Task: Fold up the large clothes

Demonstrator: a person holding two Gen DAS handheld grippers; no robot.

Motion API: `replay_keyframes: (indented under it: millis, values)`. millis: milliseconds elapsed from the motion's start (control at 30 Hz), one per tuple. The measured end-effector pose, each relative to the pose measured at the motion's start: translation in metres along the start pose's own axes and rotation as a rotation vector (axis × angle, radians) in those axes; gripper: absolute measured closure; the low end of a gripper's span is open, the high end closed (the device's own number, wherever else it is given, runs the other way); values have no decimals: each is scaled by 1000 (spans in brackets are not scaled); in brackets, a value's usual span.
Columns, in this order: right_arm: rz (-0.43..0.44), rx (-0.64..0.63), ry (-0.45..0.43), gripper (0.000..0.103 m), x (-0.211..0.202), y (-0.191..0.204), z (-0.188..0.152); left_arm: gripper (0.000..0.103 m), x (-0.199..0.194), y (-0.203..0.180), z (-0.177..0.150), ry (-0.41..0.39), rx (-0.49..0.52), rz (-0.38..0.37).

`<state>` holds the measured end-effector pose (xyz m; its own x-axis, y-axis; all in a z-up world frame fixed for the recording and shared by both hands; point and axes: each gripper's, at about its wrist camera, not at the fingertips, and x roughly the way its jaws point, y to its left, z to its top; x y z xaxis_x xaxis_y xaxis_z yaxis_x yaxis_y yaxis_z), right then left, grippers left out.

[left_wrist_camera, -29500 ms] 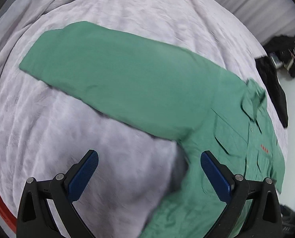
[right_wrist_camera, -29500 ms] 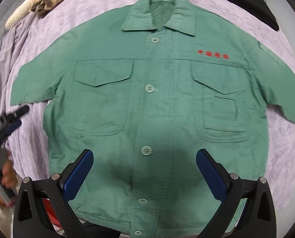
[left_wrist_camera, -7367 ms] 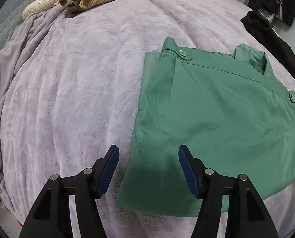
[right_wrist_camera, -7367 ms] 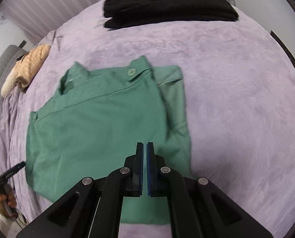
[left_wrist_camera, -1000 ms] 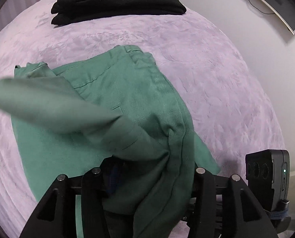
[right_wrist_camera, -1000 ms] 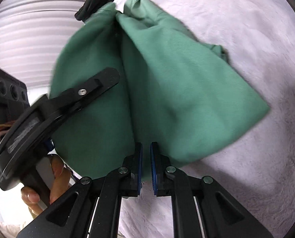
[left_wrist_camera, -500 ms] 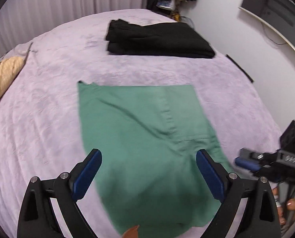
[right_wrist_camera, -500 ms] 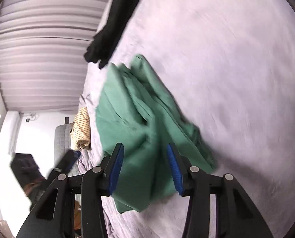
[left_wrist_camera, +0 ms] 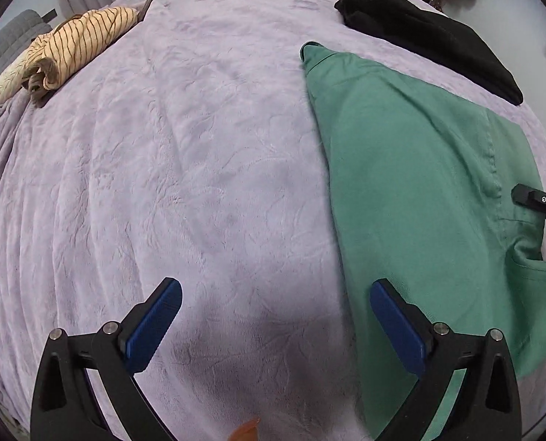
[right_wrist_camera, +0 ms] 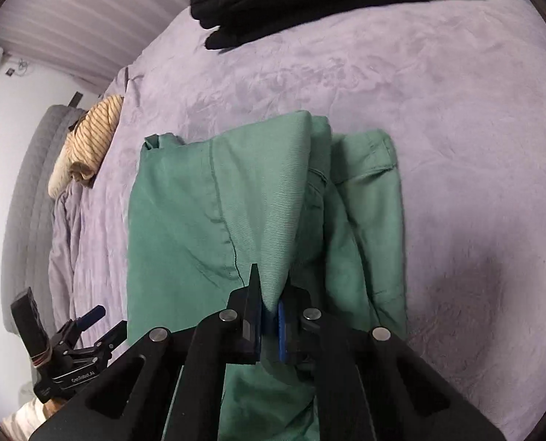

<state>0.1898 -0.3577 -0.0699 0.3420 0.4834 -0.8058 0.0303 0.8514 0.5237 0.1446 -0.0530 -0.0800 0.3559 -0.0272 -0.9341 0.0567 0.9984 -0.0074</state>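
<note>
Since a second ago: left gripper [left_wrist_camera: 275, 316] has let go of the shirt [left_wrist_camera: 412, 198], jaws wide, bare blanket [left_wrist_camera: 199, 183] between them. Shirt dropped from bunched to folded, roughly flat. Right gripper [right_wrist_camera: 269, 310] opened briefly, now pinches a raised fold, apparently near the shirt's edge.

Lilac bedspread [left_wrist_camera: 207, 169], grey headboard [right_wrist_camera: 30, 198], pleated curtain [right_wrist_camera: 89, 11]

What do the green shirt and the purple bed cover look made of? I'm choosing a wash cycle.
The green shirt looks like sturdy woven cotton or a cotton blend, matte: fine diagonal ribbing shows on the fold pinched in the right gripper, with stitched seams. The purple bed cover looks like plush fleece or velvet, softly sheened, with an embossed leafy pattern; the fibre cannot be told.
</note>
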Motion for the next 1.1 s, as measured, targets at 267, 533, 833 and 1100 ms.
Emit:
replay_keyframes:
  millis: [267, 533, 833, 1100]
  values:
    - [-155, -39, -82, 96, -21, -22, 11, 0, 5, -32, 0, 3, 80, -42]
    - [-58, 117, -39, 51, -47, -55, -17, 0, 5, -20, 0, 22, 73, -18]
    - [-9, 51, 22, 76, -76, -30, -89, 0, -23, -60, -26, 22, 189, -120]
    - [-12, 287, 20, 99, -43, -92, -153, 0, -2, -51, -59, 62, 157, -159]
